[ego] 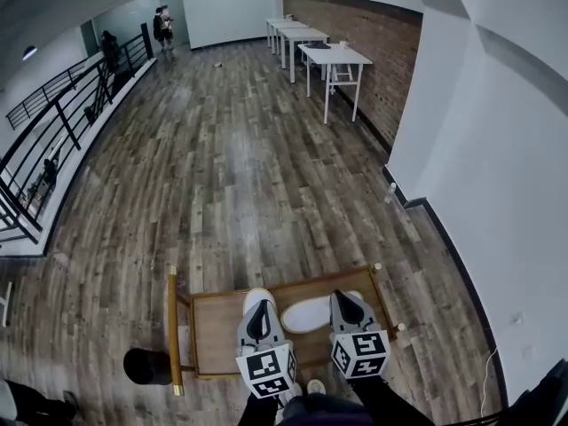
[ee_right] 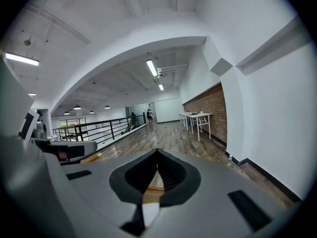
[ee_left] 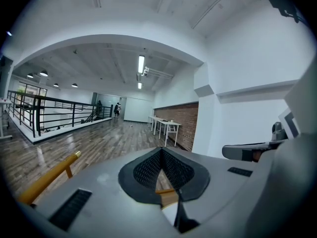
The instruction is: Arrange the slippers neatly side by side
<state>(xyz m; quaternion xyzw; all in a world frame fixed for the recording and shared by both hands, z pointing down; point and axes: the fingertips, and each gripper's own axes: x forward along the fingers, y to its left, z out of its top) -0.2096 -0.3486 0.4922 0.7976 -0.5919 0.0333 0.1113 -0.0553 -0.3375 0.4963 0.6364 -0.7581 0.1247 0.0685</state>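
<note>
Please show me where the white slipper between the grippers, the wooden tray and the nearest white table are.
white slipper [ego: 306, 314], head view, on its middle.
wooden tray [ego: 216, 334], head view, on the bare board at its left.
white table [ego: 337, 55], head view, on its top.

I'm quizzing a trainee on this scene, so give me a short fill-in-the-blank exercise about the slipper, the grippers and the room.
The white slipper lies on a ____ tray.
The slipper lies ____ the left gripper and the right gripper.
The white tables stand along a ____ wall.
Missing words: wooden; between; brick.
</note>
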